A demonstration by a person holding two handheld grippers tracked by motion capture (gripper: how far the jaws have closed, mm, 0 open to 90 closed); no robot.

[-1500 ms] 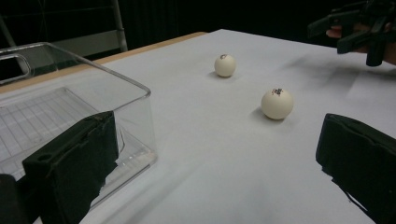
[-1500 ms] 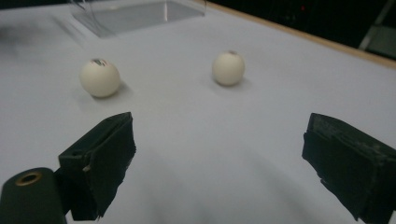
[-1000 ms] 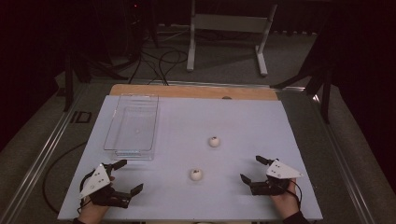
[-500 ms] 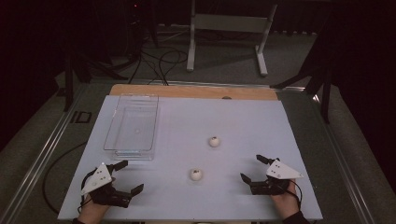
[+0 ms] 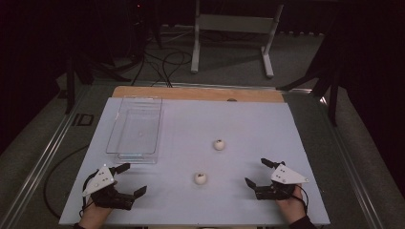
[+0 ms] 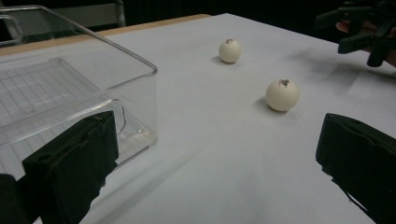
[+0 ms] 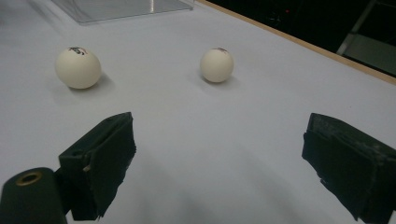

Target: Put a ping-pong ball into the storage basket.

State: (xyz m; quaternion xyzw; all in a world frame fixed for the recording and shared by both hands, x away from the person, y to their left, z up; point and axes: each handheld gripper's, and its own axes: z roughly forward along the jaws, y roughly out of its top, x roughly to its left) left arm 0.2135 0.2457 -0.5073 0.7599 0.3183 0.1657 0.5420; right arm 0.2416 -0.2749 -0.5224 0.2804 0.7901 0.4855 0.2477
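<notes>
Two white balls lie on the white table [image 5: 248, 124]: one nearer me [image 5: 200, 178] and one farther back [image 5: 218, 144]. My left gripper [image 5: 134, 179] rests at the front left, open and holding nothing, just in front of a clear plastic bin [image 5: 114, 131]. At the front right my right gripper [image 5: 255, 171] is open too, with nothing between its jaws, to the right of the nearer ball. In the left gripper view the open gripper [image 6: 215, 163] faces the nearer ball [image 6: 282, 94] and the farther ball [image 6: 230, 51]. The right gripper view shows its open gripper [image 7: 219, 158] facing both balls [image 7: 78, 68] [image 7: 216, 65].
The clear bin [image 6: 135, 88] has nothing in it and stands on the table's left half. A wooden strip [image 5: 200, 93] runs along the table's far edge. Beyond it are a metal stand [image 5: 234, 24] and cables [image 5: 162, 62] on the floor.
</notes>
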